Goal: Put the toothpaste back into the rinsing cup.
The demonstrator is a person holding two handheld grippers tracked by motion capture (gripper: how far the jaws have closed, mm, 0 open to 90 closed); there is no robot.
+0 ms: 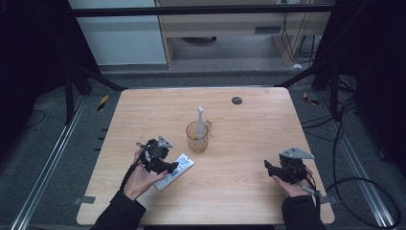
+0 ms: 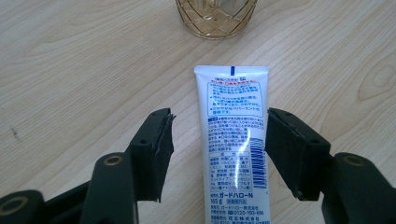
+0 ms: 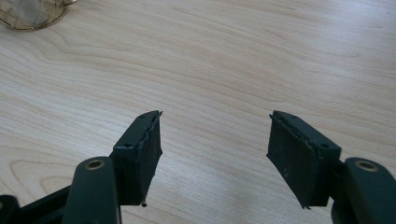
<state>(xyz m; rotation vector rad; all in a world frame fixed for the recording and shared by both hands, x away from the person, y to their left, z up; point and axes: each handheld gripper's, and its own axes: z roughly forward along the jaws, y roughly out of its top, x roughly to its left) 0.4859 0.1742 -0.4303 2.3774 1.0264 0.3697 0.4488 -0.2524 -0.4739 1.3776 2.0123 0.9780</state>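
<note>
- Toothpaste tube (image 2: 236,144) lies flat on the table (image 1: 249,187), between my left gripper (image 2: 217,149)'s released jaws; right pad at its edge, left pad apart.
- I judge a good grasp needs the jaws centred across the tube before clenching.
- Tube's long axis runs toward the amber cup (image 1: 197,136), crimped end nearest it.
- Right gripper (image 3: 215,154) is released, holding nothing.

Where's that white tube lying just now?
The white tube lies flat on the wooden table, left of centre in the high view, between the open jaws of the left gripper, just short of the amber glass cup.
</note>
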